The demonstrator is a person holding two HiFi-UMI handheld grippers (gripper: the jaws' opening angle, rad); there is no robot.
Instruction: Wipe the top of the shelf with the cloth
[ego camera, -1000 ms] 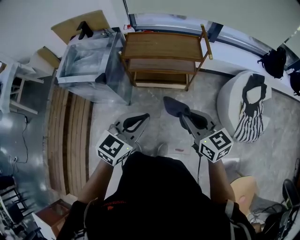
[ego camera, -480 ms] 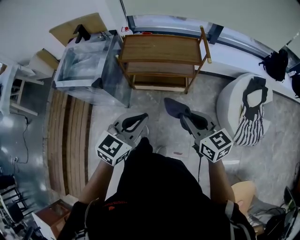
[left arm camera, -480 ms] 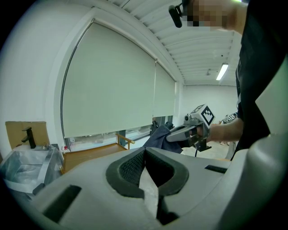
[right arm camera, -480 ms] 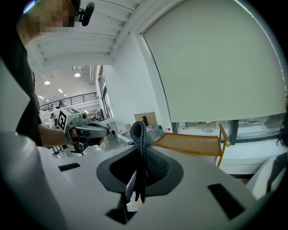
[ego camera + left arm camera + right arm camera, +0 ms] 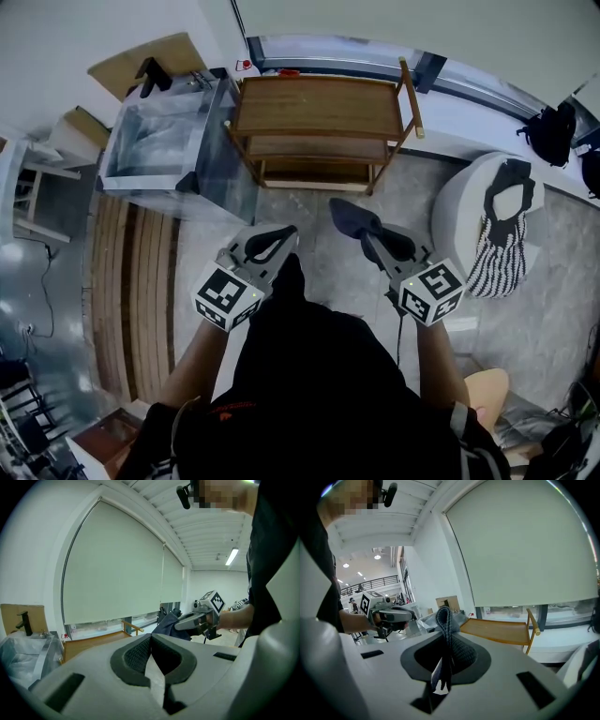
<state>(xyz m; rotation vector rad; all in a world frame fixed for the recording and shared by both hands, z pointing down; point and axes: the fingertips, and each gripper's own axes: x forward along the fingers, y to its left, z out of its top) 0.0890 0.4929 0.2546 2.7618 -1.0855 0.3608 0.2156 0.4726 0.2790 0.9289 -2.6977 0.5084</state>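
Fingers of right gripper (image 5: pixel 446 641) clamped on dark blue-grey knitted cloth (image 5: pixel 443 617) (loop poking up past tips), left gripper (image 5: pixel 151 639) fingers pressed together, empty, both well short of brown wooden shelf (image 5: pixel 319 94) top

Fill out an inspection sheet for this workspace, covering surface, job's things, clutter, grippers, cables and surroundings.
Surface: shelf top, bare wood, nothing seen on it.
Job's things: dark cloth, held short of the shelf, not touching it.
Clutter: plastic-wrapped unit left of the shelf; white pouf to its right.
Grippers: left gripper shut, empty; right gripper shut on the cloth.
Cables: thin cord hanging below the right gripper.
Surroundings: grey floor, wooden planks, lowered window blind.
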